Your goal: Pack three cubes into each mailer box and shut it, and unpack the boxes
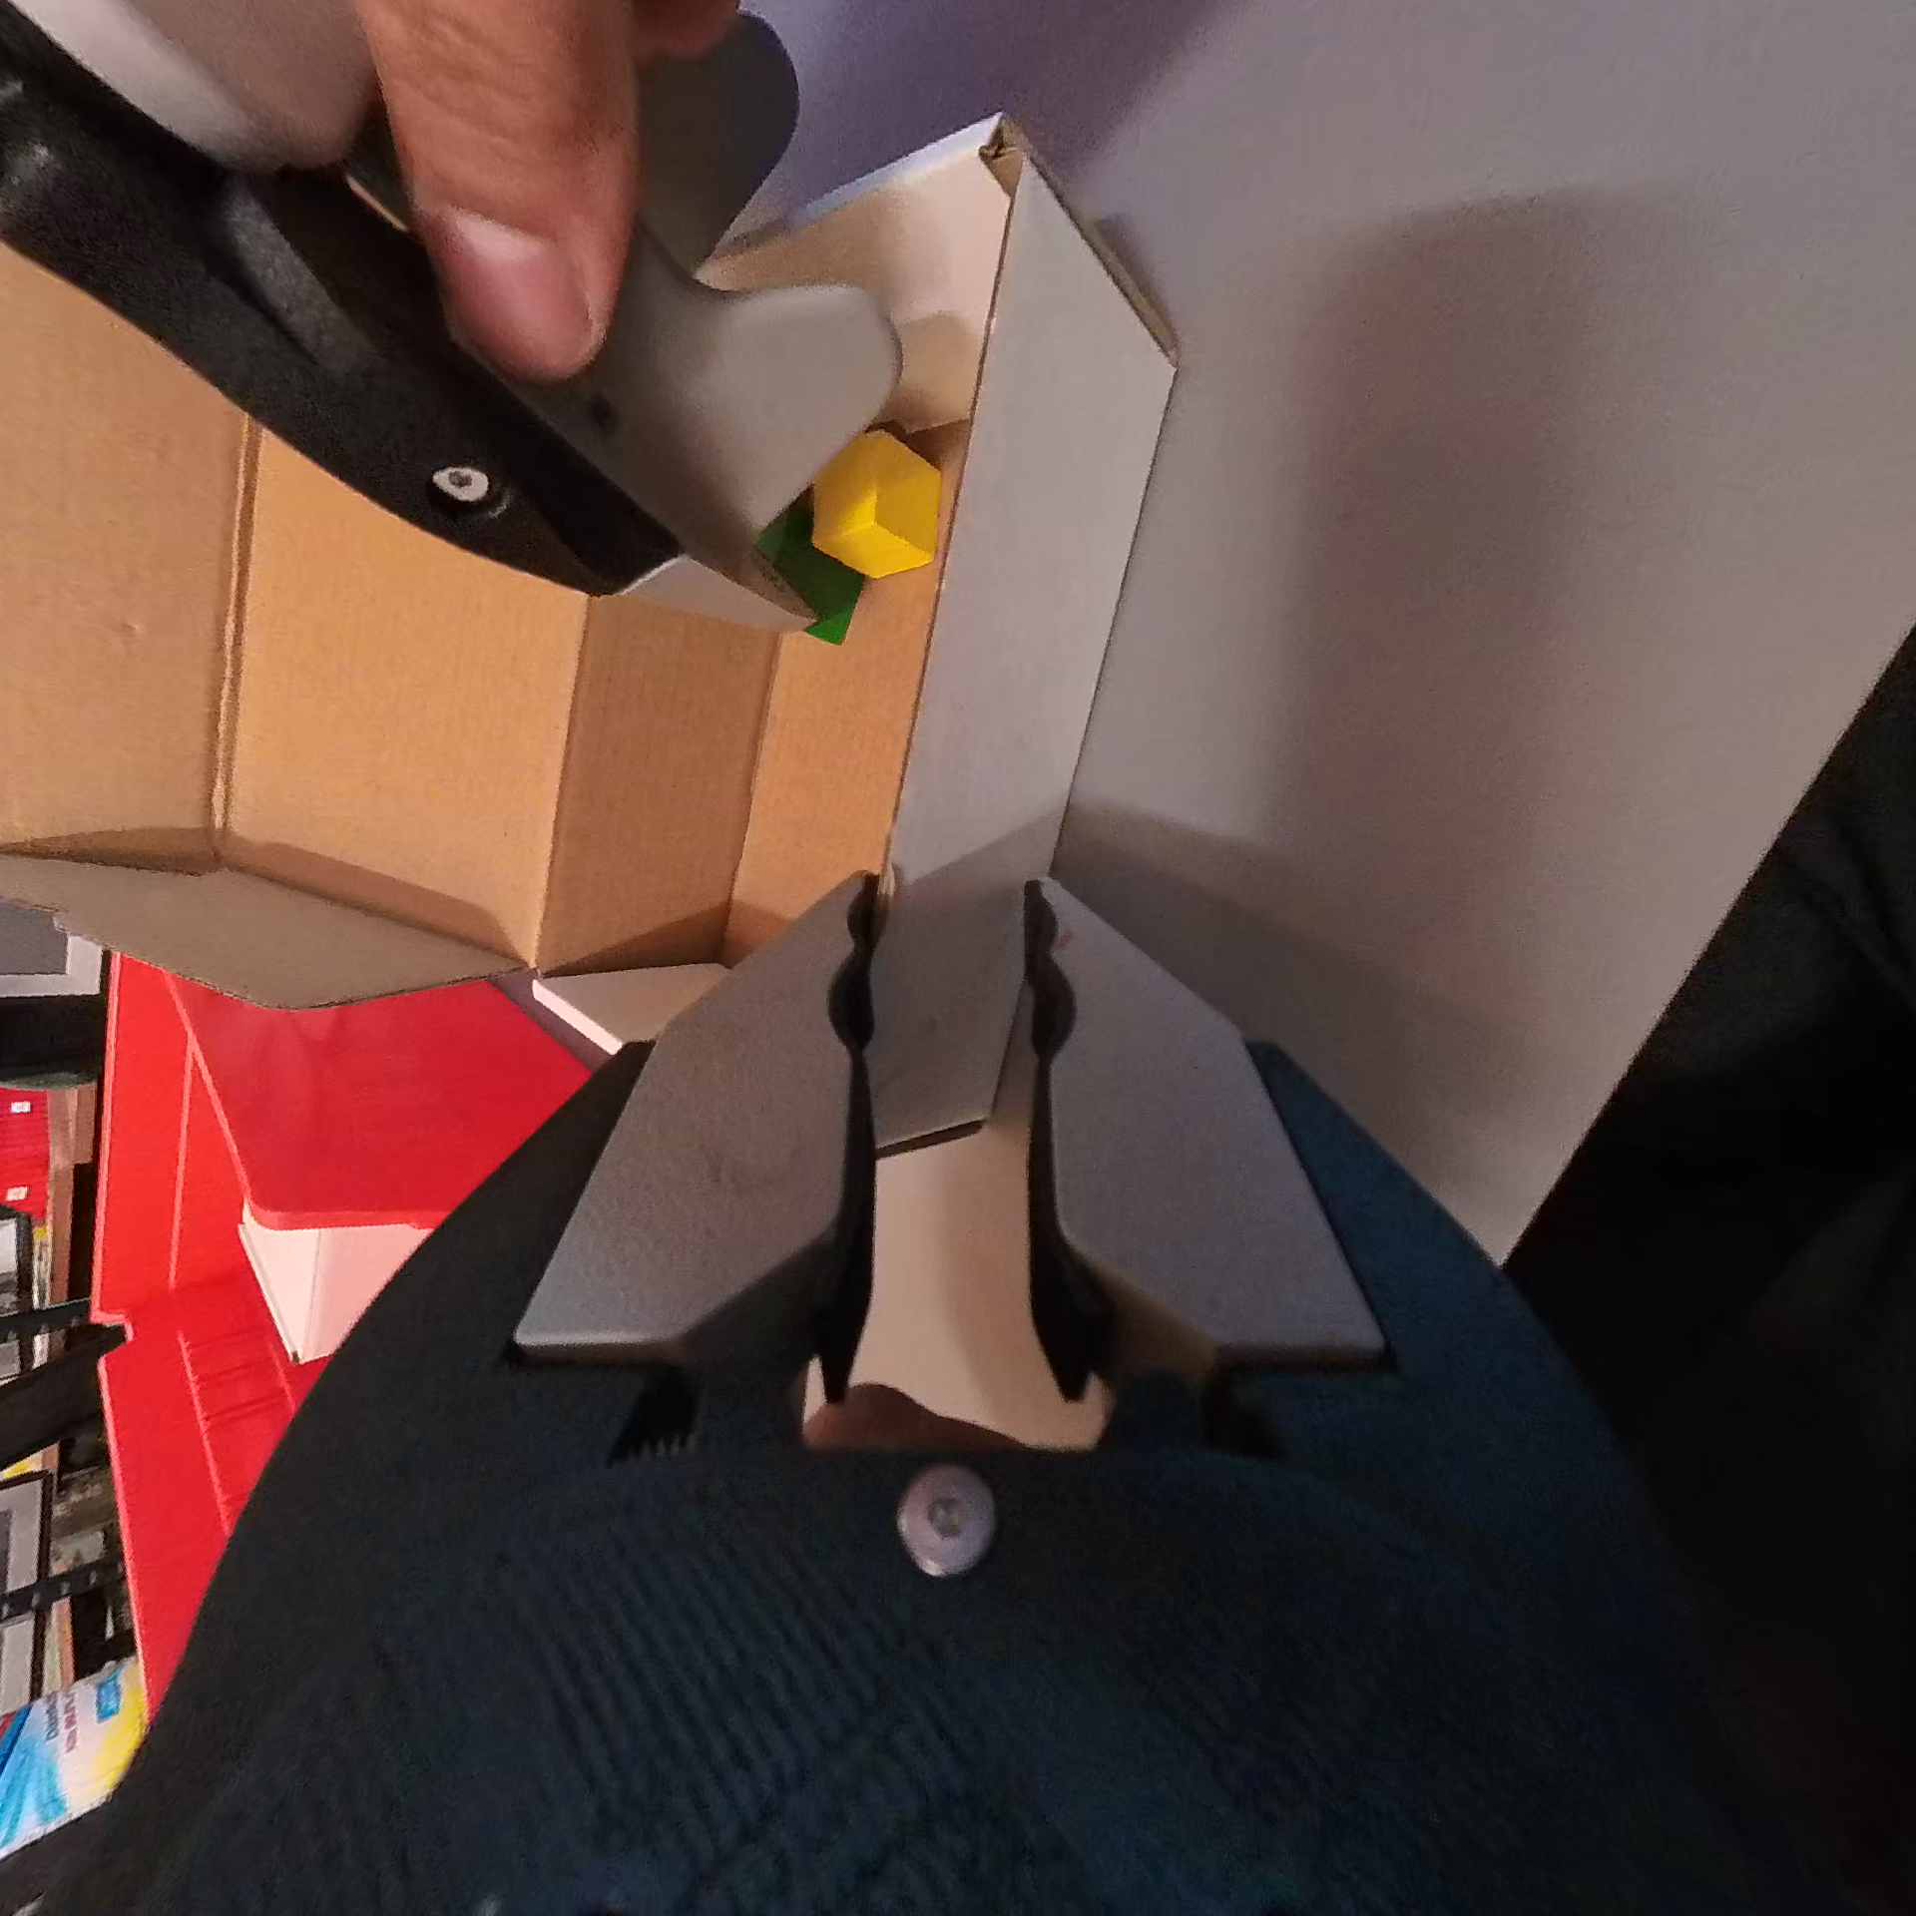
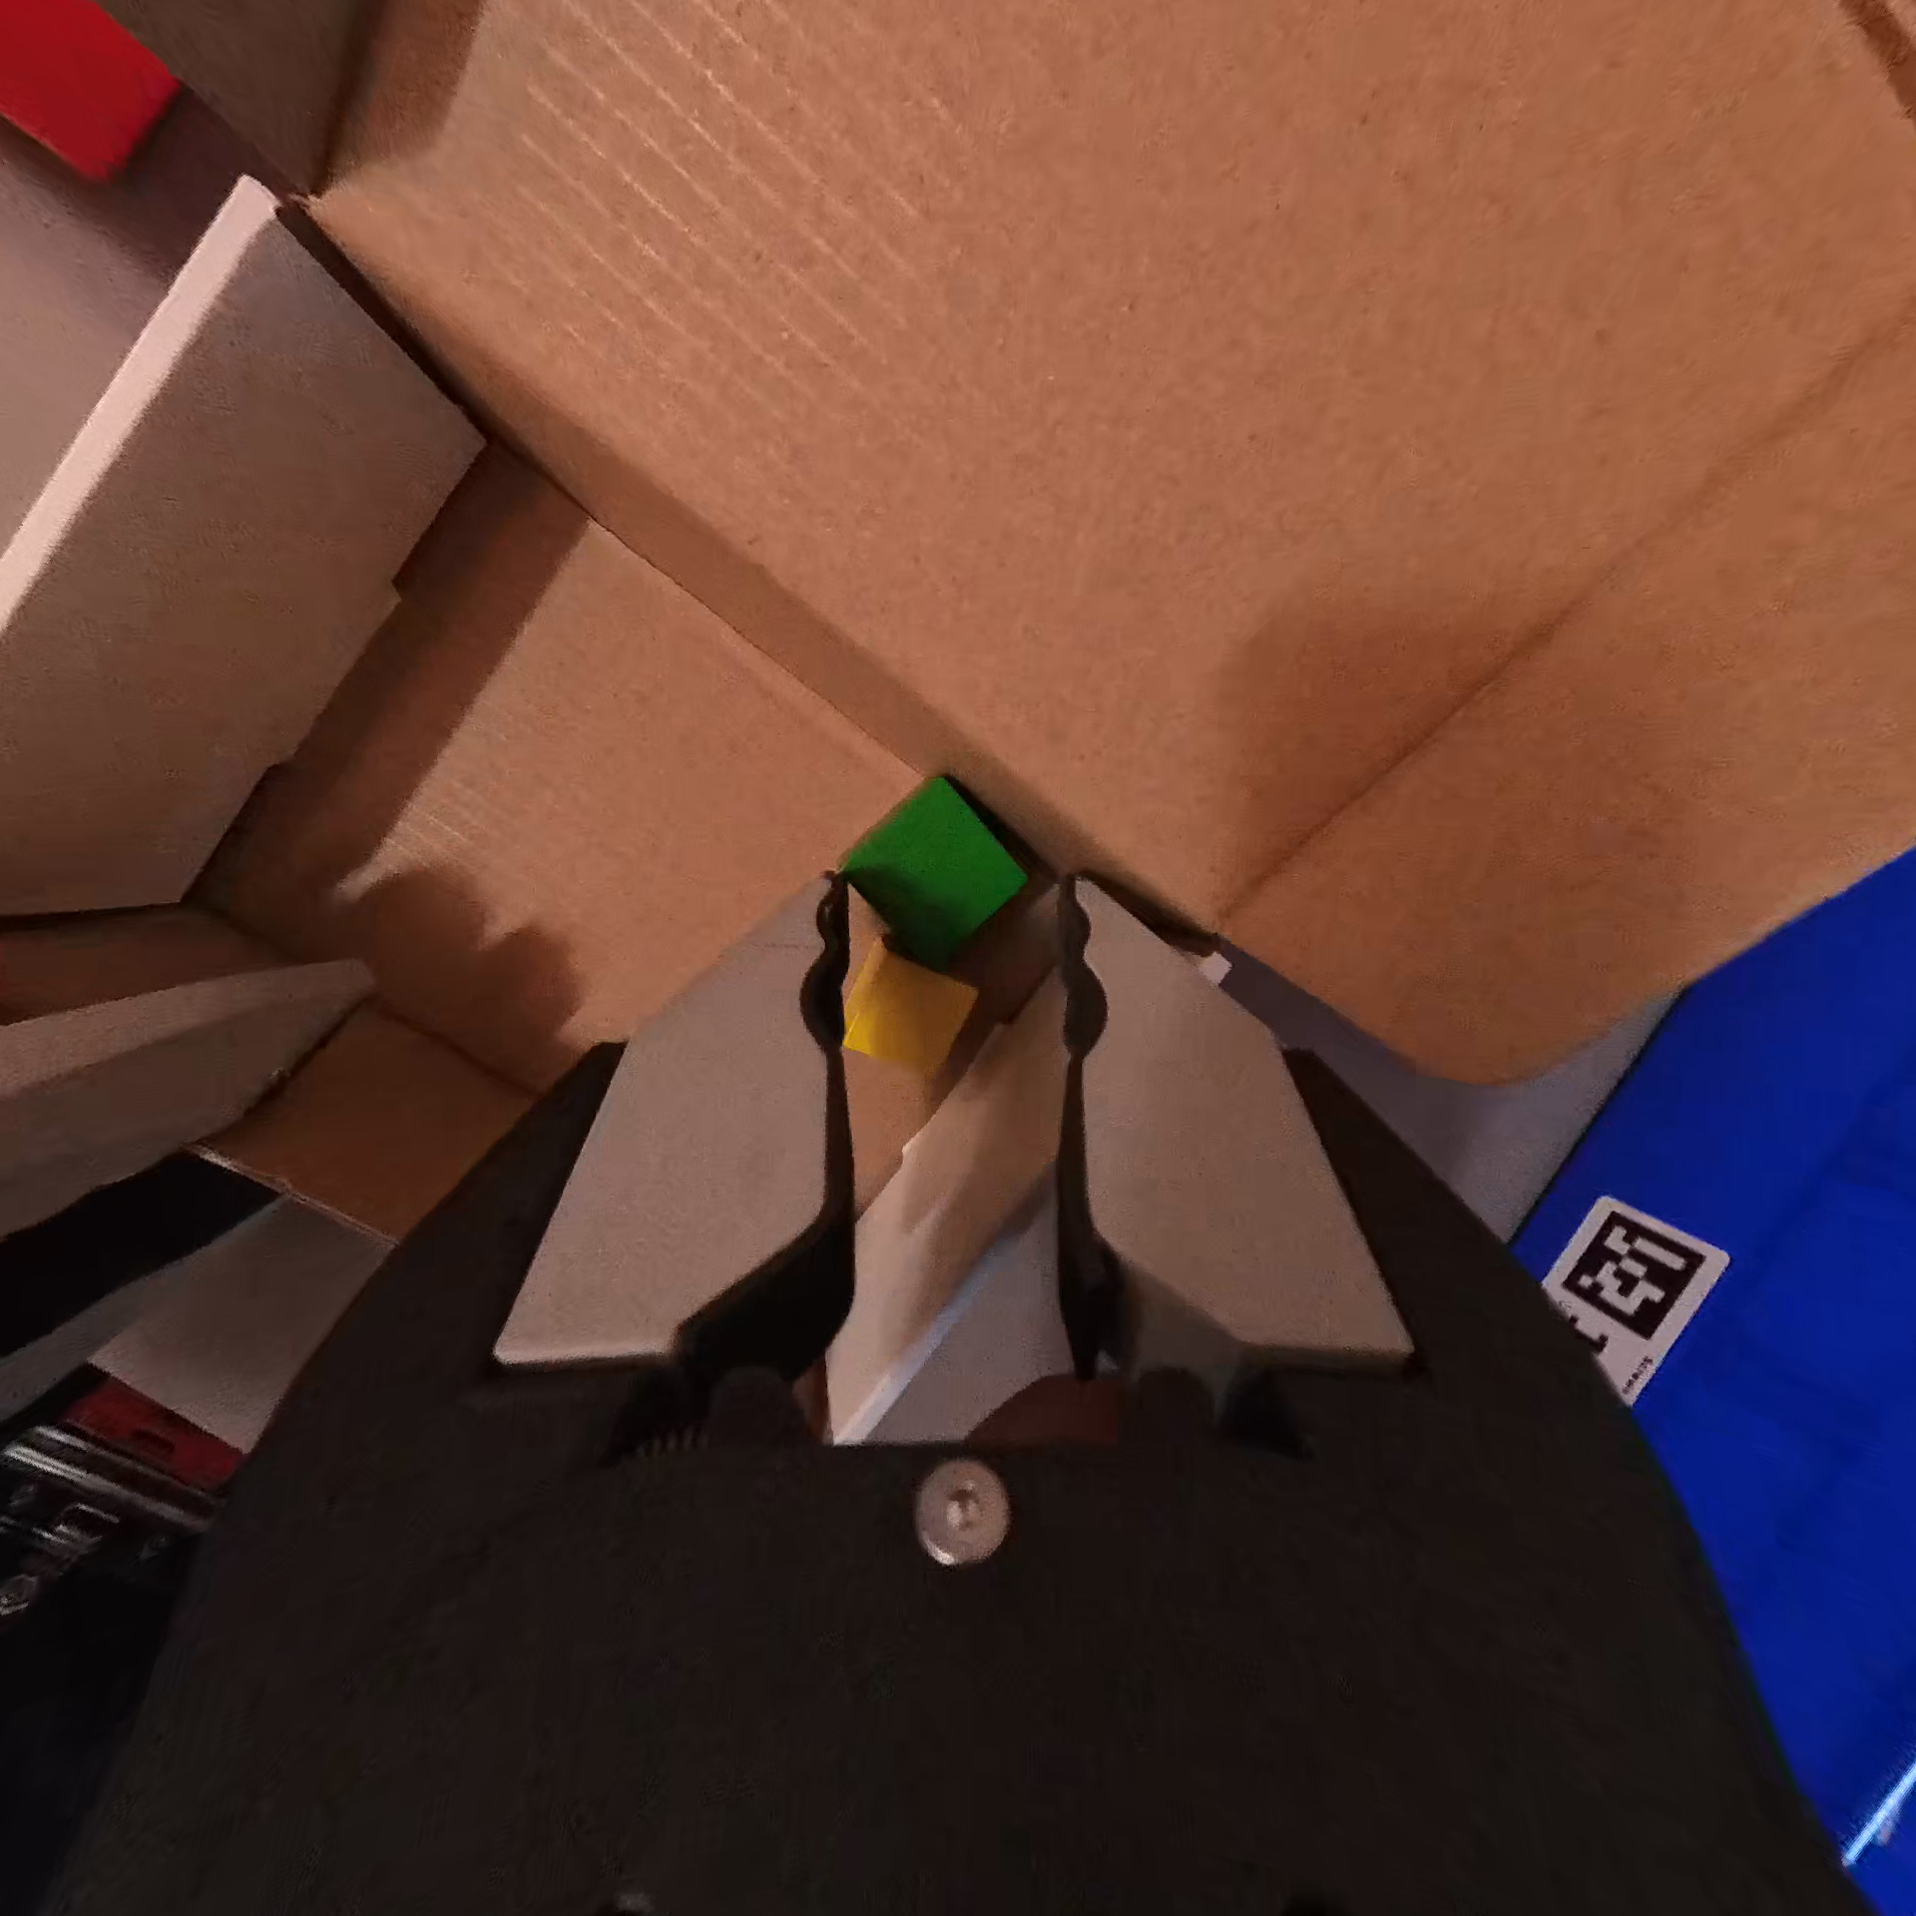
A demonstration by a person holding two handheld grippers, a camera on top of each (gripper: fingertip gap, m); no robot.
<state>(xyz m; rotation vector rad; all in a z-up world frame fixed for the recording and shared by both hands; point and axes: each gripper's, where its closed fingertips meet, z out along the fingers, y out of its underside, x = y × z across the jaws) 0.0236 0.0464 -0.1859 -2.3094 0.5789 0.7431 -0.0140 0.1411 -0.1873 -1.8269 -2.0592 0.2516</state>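
Your right gripper (image 2: 949,902), fingers parted and empty, faces the small green cube (image 2: 933,869) just ahead, yellow cube (image 2: 907,1004) between them, in the brown cardboard mailer box (image 2: 1037,415) corner. Your left gripper (image 1: 949,902), parted, straddles the box's white wall (image 1: 1026,622); whether it grips, you cannot tell.

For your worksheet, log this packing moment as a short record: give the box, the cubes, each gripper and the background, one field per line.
box: open mailer box, white outside, brown inside, lid flap up
cubes in view: yellow cube and green cube inside the box by its front wall; no third cube visible
left gripper: jaws apart, straddling the box's white front wall
right gripper: jaws apart, reaching into the box towards the cubes, gripping nothing
hand: holds the right gripper
background: blue mat with a black-and-white marker
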